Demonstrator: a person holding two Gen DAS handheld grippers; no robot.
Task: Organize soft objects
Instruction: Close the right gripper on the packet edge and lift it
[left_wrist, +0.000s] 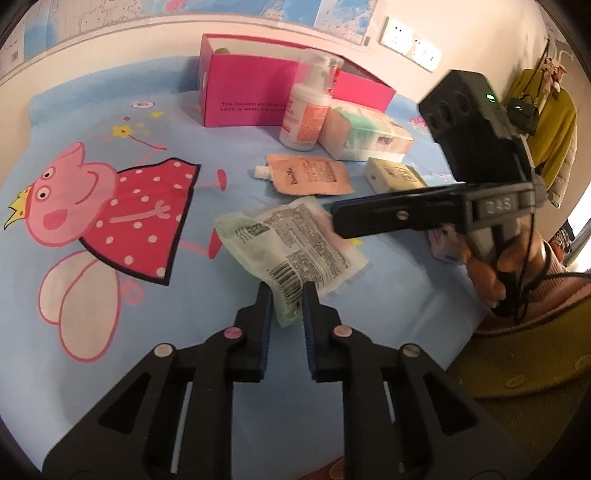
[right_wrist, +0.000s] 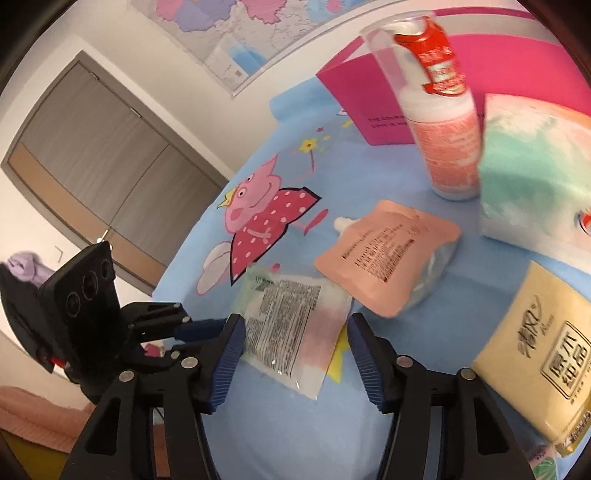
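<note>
- Between my left gripper's (left_wrist: 287, 295) blue pads sits the near edge of the flat printed sachet (left_wrist: 291, 247), pinched tight; the rest of the packet hangs out over the blue cartoon bedsheet (left_wrist: 110, 92).
- From the right side, my right gripper (right_wrist: 295, 332) straddles the same sachet with its jaws standing about half open, pads clear of the film on both sides.
- To do this well, I'd keep the left pinch firm on the sealed edge, where the film should not slip, and let the right claw only steady or take the far side before any carry toward the pink box (left_wrist: 258, 85).
- I'd lift slowly; a floppy pouch may swing into the peach spout pouch (left_wrist: 310, 173) just behind it.
- Beyond those stand the pump bottle (left_wrist: 306, 110), the tissue pack (left_wrist: 365, 133) and the small yellow tissue packet (left_wrist: 395, 177).
- Hard to make out: the box's inside is mostly hidden, the right gripper covers the sachet's far corner, and its print is too blurred to read.
</note>
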